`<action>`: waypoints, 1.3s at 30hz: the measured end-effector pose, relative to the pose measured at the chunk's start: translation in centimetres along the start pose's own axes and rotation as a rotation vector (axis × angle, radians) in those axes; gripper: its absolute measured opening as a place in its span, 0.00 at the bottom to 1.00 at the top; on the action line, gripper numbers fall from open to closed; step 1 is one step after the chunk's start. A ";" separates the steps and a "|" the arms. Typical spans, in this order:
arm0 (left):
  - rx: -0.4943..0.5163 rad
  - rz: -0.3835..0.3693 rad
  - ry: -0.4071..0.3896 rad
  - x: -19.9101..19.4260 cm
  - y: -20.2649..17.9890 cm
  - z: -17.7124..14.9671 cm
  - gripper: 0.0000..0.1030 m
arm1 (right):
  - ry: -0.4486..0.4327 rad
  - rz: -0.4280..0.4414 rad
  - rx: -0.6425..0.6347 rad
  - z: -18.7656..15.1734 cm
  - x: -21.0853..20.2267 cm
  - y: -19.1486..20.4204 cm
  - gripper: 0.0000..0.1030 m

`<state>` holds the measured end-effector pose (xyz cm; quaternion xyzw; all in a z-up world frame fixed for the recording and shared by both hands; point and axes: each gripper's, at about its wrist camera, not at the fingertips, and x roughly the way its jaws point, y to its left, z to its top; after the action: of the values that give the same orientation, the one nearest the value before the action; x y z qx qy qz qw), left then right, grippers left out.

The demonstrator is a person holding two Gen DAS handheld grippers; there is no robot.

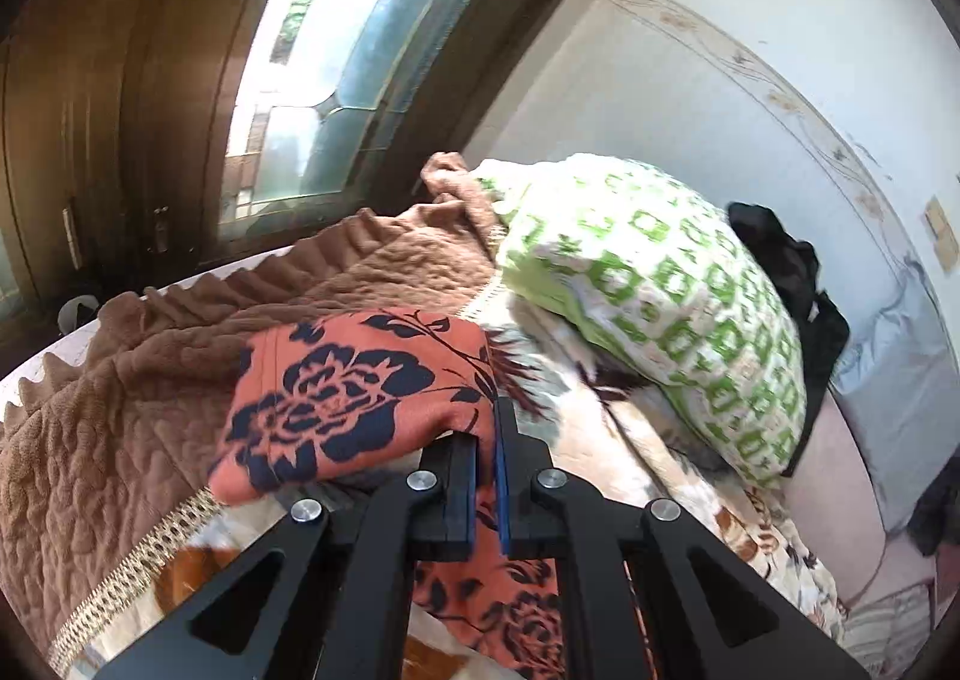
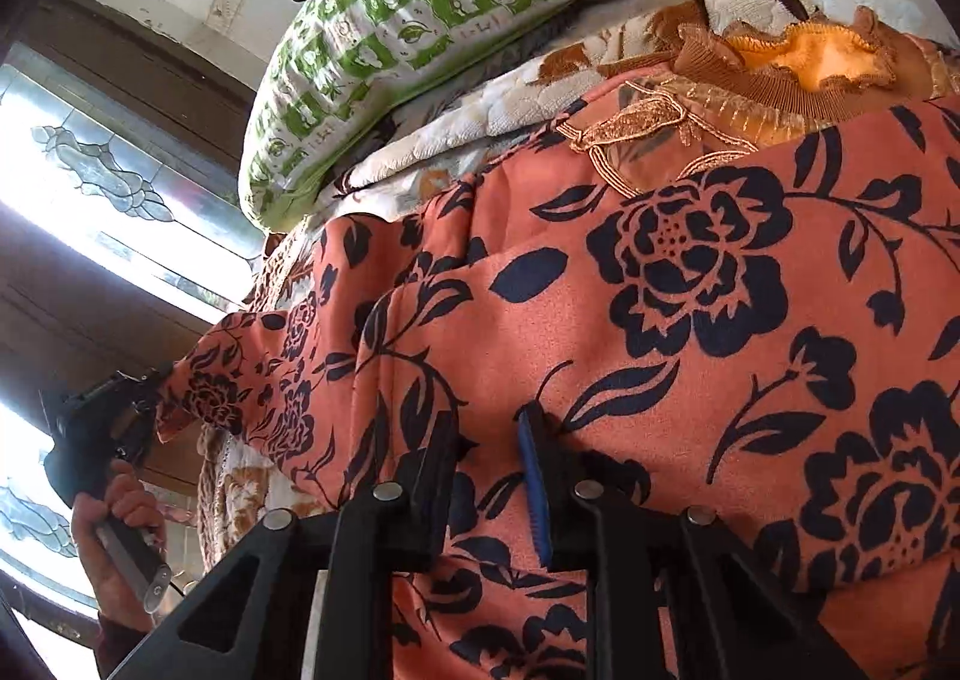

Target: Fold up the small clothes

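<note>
I am gripping the orange flowered garment (image 1: 354,398) with my left gripper (image 1: 487,440) over the bed (image 1: 708,506).

My left jaws are clenching a fold of the garment, which is draping leftward over the finger and hanging above the brown blanket (image 1: 120,416). My right gripper (image 2: 486,440) is pressing into the same garment (image 2: 690,332), which is lying spread across the bed, but I cannot tell whether its jaws are pinching cloth. A green-and-white pillow (image 1: 660,290) is resting further back near the wall, and the garment's orange collar (image 2: 804,53) is lying toward it.
</note>
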<state>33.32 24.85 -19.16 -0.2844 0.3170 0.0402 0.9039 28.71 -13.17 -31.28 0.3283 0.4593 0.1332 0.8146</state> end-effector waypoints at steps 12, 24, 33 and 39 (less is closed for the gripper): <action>0.443 -0.283 0.088 -2.6 -24.1 -12.1 0.04 | -0.202 -0.013 0.103 1.0 -19.1 -12.0 0.27; 0.835 -0.367 0.525 1.0 -33.8 -31.1 0.17 | -0.324 0.082 0.284 3.2 -23.6 -20.2 0.36; 0.573 -0.048 0.216 -2.0 -23.0 -19.9 0.64 | -0.346 -0.062 0.075 3.1 -22.7 -14.8 0.78; 0.544 0.203 0.303 3.6 -15.9 -19.4 0.63 | -0.302 -0.369 -0.296 2.3 -17.0 -6.7 0.74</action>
<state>29.52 0.73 -25.94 -0.0020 0.4738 0.0012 0.8806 20.87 -27.96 -23.61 0.1324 0.3605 -0.0023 0.9233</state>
